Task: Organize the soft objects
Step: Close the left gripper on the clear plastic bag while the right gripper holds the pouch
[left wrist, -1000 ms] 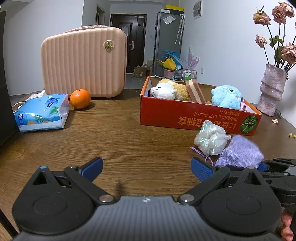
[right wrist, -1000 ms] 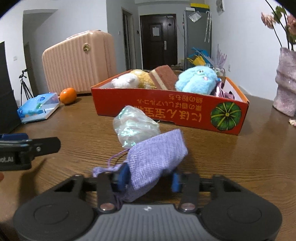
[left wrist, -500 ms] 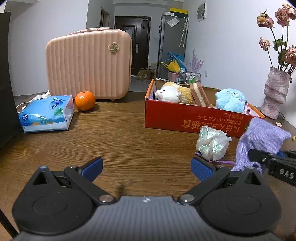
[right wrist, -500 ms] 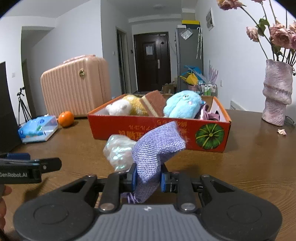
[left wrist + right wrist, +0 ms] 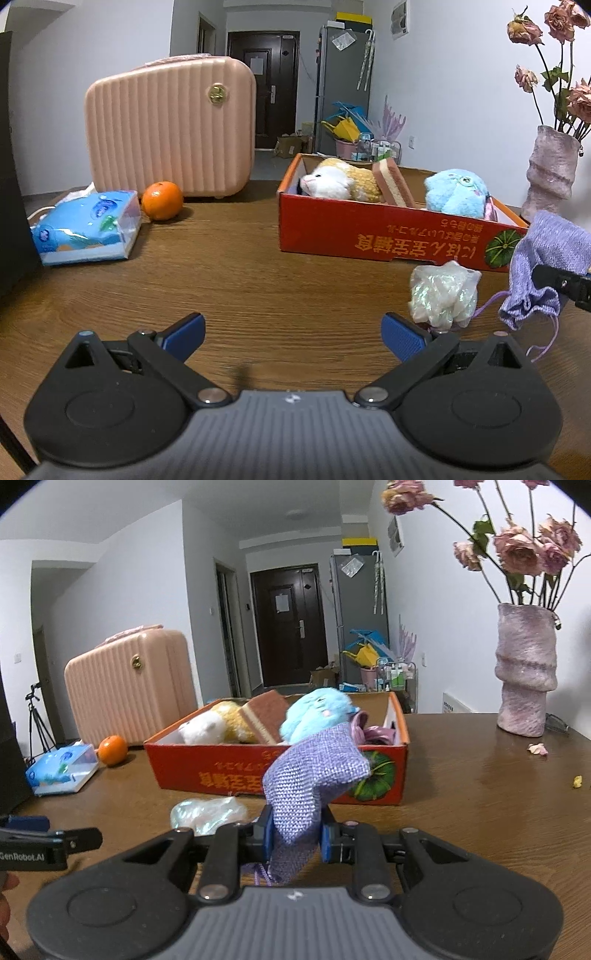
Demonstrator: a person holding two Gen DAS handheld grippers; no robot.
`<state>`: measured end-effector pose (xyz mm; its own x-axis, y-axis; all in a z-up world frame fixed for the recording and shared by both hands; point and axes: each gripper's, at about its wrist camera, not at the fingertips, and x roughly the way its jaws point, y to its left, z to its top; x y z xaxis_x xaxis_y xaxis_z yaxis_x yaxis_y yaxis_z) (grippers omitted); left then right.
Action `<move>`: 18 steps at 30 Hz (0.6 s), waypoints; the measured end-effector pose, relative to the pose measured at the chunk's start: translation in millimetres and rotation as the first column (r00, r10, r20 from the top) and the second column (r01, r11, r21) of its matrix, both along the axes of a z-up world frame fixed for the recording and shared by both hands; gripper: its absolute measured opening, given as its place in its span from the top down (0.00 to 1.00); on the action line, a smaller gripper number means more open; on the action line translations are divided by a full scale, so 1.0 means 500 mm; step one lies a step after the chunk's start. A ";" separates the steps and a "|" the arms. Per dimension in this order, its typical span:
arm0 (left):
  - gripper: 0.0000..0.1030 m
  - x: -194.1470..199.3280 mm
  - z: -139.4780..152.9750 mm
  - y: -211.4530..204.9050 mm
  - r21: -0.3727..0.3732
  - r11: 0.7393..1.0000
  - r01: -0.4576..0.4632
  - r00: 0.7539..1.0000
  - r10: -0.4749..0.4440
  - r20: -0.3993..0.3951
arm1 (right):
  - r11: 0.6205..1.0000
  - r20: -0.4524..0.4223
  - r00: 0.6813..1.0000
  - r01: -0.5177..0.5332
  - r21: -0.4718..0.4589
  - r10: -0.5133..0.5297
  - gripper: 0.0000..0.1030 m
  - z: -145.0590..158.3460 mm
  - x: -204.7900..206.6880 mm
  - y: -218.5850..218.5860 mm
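Aloft, right claw (image 5: 295, 836) pinching purple pouch (image 5: 314, 771)

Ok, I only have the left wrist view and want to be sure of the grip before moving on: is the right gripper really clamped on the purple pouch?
Observer: Yes. In the right wrist view, the right gripper has both blue pads pressed into the purple pouch, low on it.
Operator: Is there room in the box on that side?
Observer: Some, it seems. The red box shows bare inner wall at its far right corner, past the blue plush and a pink item.
Operator: Anything loose on the table over there?
Observer: A petal and a small yellow crumb lie on the table near the vase.
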<state>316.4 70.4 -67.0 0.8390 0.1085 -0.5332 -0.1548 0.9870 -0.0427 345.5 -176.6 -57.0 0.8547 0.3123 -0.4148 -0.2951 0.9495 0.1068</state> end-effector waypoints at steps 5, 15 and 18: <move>0.00 0.015 0.001 -0.041 -0.025 0.999 0.030 1.000 -0.030 -0.002 | 1.000 0.015 1.000 0.011 0.024 -0.011 0.78 0.007 0.003 -0.034; 0.00 0.057 -0.002 -0.138 -0.024 0.994 0.110 0.994 -0.110 -0.007 | 0.998 0.031 0.998 0.047 0.036 -0.048 0.78 0.014 0.015 -0.093; 0.00 0.075 -0.005 -0.157 -0.023 0.992 0.121 0.993 -0.121 -0.012 | 0.997 0.034 0.998 0.060 0.041 -0.061 0.78 0.015 0.020 -0.110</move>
